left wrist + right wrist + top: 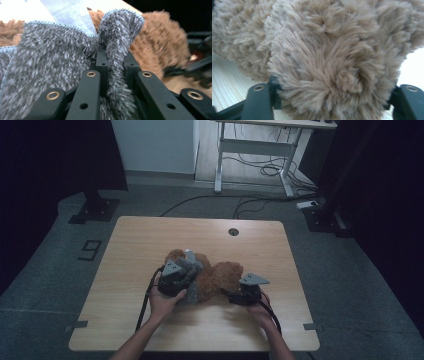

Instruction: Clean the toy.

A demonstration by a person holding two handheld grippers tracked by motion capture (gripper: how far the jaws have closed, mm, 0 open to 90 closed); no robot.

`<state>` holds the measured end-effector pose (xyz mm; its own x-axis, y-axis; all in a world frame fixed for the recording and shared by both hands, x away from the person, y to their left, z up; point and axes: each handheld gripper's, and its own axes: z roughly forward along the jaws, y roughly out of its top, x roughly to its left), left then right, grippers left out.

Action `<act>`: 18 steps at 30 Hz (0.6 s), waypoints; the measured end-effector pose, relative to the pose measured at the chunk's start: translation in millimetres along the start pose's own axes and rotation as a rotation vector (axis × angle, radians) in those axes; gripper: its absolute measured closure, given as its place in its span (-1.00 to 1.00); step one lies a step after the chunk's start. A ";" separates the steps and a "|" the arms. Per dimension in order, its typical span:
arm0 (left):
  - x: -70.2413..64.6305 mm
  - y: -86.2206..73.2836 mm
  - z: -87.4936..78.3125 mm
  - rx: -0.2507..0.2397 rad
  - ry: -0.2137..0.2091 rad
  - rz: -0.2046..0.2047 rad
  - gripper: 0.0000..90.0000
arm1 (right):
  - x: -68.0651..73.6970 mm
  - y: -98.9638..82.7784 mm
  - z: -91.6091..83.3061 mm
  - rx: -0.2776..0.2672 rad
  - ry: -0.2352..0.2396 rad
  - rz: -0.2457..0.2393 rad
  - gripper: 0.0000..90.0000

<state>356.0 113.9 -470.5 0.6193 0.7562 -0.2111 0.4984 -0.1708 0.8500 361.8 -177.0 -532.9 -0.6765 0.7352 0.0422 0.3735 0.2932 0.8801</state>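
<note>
plush toy: brown furry plush toy (pixel 220 276) lies mid-table, a little toward the near edge, between the two grippers; lumpy, roughly spread left-to-right with a far lobe behind the left gripper
grey cloth: fuzzy grey cloth (pixel 50 57) with a pale stitched hem sits against the plush toy's left side; a fold of it (pixel 117 50) stands up and runs down between the left jaws
left gripper: left gripper (pixel 176 279) at the toy's left, jaws pressed together, pinching the grey cloth fold; brown fur sits right behind that fold in the left gripper view
right gripper: right gripper (pixel 245 292) at the toy's near-right end, pointing left and far into it; in the right gripper view fur bulges between the jaws, which stand partly spread at both sides; cannot tell if the pads press on the fur
key relation: the toy lies straight ahead of the right jaws and already between them; the cloth lies on the opposite, left side, so the two grips face each other along the toy's long axis
nearer hand: right hand nearer the bare fur, left hand nearer the cloth
next move, judged: likely pull cloth against toy, needs the right jaws firm on the fur first
table: light wood table (pixel 150 240), toy and cloth resting on it
</note>
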 end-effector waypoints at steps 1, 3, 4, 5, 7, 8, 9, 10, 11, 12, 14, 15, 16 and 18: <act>-1.8 3.6 -2.1 0.003 -0.003 0.001 0.74 | 1.2 -1.9 -1.1 -0.005 -0.006 -0.009 -0.22; -9.6 15.6 -6.4 -0.005 0.002 0.027 0.74 | 2.9 -4.5 -2.6 -0.009 -0.019 -0.027 -0.19; -15.9 23.8 -7.1 -0.015 0.002 0.045 0.74 | 3.2 -5.1 -3.0 -0.009 -0.022 -0.027 -0.18; -19.8 29.1 -7.0 -0.016 -0.003 0.056 0.74 | 2.9 -6.0 -3.5 -0.010 -0.023 -0.024 -0.18; -34.4 45.4 -2.5 -0.024 -0.027 0.082 0.74 | 2.7 -7.4 -4.2 -0.014 -0.022 -0.027 -0.17; -41.8 52.8 1.4 -0.024 -0.041 0.098 0.73 | 3.0 -7.7 -4.5 -0.013 -0.023 -0.033 -0.17; -47.5 58.3 5.4 -0.025 -0.053 0.104 0.73 | 3.5 -8.0 -4.7 -0.015 -0.024 -0.038 -0.16; -56.6 67.2 14.0 -0.014 -0.070 0.114 0.72 | 3.8 -8.2 -5.0 -0.014 -0.027 -0.042 -0.16; -62.2 71.9 20.7 -0.004 -0.083 0.118 0.72 | 4.4 -8.7 -5.4 -0.014 -0.028 -0.045 -0.16; -70.9 78.8 33.1 0.026 -0.107 0.120 0.71 | 4.7 -9.0 -5.6 -0.014 -0.030 -0.048 -0.16; -84.8 85.7 55.6 0.083 -0.137 0.127 0.71 | 5.4 -9.8 -6.5 -0.014 -0.032 -0.050 -0.16; -89.6 87.2 64.1 0.107 -0.138 0.138 0.71 | 5.2 -10.5 -6.8 -0.018 -0.032 -0.057 -0.16; -95.3 87.7 75.5 0.132 -0.127 0.156 0.71 | 5.2 -11.2 -7.0 -0.019 -0.032 -0.059 -0.16; -101.6 82.7 101.2 0.213 -0.077 0.199 0.72 | 4.9 -12.2 -7.8 -0.020 -0.038 -0.063 -0.16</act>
<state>395.7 -41.0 -427.6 0.7575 0.6460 -0.0938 0.4738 -0.4452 0.7598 349.0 -181.8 -539.7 -0.6736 0.7385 -0.0310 0.3180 0.3275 0.8897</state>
